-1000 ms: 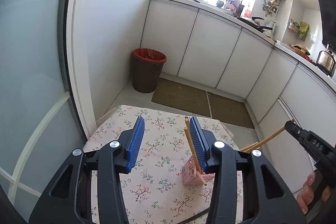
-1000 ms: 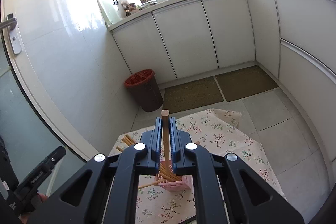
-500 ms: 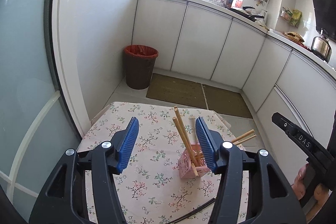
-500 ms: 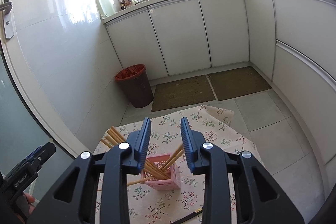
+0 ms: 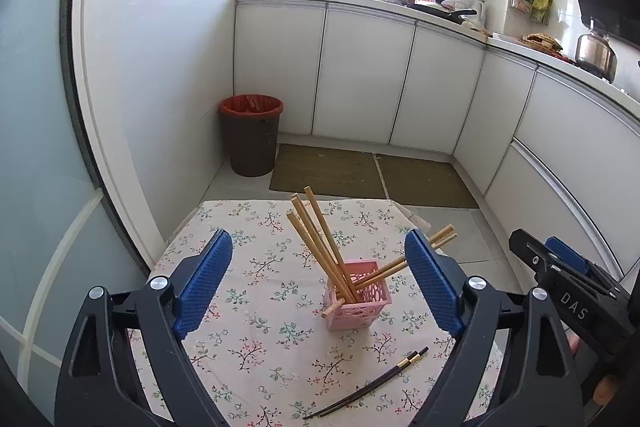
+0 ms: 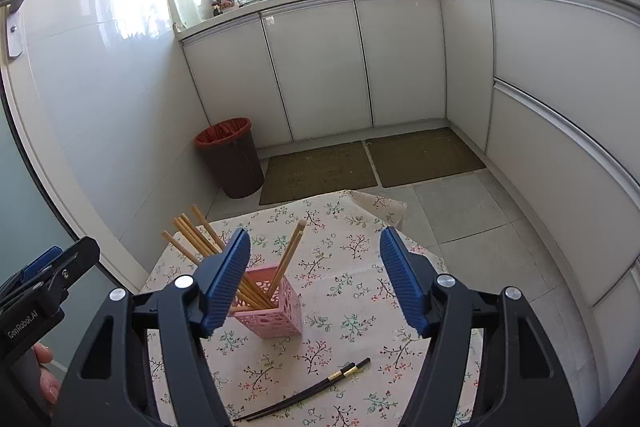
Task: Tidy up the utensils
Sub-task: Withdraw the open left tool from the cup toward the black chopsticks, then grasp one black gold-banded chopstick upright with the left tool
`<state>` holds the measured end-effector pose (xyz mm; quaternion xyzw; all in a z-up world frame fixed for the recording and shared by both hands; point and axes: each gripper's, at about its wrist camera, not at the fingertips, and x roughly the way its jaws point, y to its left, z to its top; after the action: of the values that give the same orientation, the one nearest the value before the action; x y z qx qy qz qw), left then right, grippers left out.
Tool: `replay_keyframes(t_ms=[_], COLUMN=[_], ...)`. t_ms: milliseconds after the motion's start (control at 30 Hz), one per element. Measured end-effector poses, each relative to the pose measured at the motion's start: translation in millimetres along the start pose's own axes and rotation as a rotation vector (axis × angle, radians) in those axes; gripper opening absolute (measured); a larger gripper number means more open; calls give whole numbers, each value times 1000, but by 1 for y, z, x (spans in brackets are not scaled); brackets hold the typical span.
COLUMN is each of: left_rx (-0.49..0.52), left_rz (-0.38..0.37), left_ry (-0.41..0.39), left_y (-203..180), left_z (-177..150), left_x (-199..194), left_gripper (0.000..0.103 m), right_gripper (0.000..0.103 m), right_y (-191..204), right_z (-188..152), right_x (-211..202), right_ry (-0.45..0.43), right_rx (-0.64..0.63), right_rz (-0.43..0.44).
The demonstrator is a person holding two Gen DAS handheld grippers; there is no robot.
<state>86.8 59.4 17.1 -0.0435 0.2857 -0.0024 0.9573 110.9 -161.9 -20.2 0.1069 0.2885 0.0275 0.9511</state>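
Observation:
A pink perforated holder [image 5: 358, 293] [image 6: 269, 311] stands on the floral tablecloth [image 5: 260, 339] [image 6: 352, 287]. Several wooden chopsticks [image 5: 320, 235] [image 6: 192, 235] lean in it, some left, some right. A pair of black chopsticks [image 5: 368, 387] [image 6: 308, 393] lies flat on the cloth in front of the holder. My left gripper [image 5: 320, 283] is open and empty, above and behind the holder. My right gripper [image 6: 316, 283] is open and empty, over the holder's right side. Each gripper shows at the edge of the other's view.
The small table stands in a kitchen. A brown bin with a red liner [image 5: 251, 135] [image 6: 230, 157] stands on the floor beyond it, beside two mats [image 5: 376, 175]. White cabinets [image 6: 360, 67] line the back and right. A glass door [image 5: 36, 147] is at the left.
My right gripper opened and let go of a wooden chopstick, which now leans in the holder. Both grippers opened wider and pulled back, bringing the black chopsticks into view.

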Motion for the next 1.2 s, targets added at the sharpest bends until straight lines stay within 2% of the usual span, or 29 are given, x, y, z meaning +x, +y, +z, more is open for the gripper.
replay_keyframes(t_ms=[100, 167, 233, 333, 500, 667, 867, 1033, 1067, 1167, 1200], left_rx=[20, 40, 70, 125, 218, 309, 477, 479, 459, 419, 420], left_rz=[0, 0, -5, -23, -60, -123, -234, -251, -247, -225, -215], left_ry=[-2, 6, 26, 52, 95, 200, 450, 721, 751, 803, 813], left_y=[-8, -15, -24, -38, -62, -84, -124, -135, -134, -134, -134], left_z=[-2, -6, -12, -21, -36, -59, -107, -146, -150, -157, -159], left_x=[-1, 0, 4, 7, 14, 33, 84, 147, 158, 181, 186], left_gripper=[92, 95, 96, 96, 96, 96, 96, 95, 94, 68, 56], right_gripper=[83, 94, 96, 96, 96, 96, 96, 96, 96, 96, 96], right_y=[-11, -21, -32, -55, -99, -146, -198, -204, -204, -204, -205], right_z=[-4, -9, -14, -24, -45, -74, -110, -121, -122, -126, -128], right_x=[-8, -13, -15, -13, -8, -5, -4, 0, 1, 8, 11], right_ry=[-16, -16, 3, 60, 156, 273, 381, 423, 428, 460, 476], right_rx=[23, 55, 86, 137, 275, 448, 670, 667, 659, 658, 659], right_rz=[-11, -17, -22, -17, -61, -121, -150, -147, -150, -140, -133])
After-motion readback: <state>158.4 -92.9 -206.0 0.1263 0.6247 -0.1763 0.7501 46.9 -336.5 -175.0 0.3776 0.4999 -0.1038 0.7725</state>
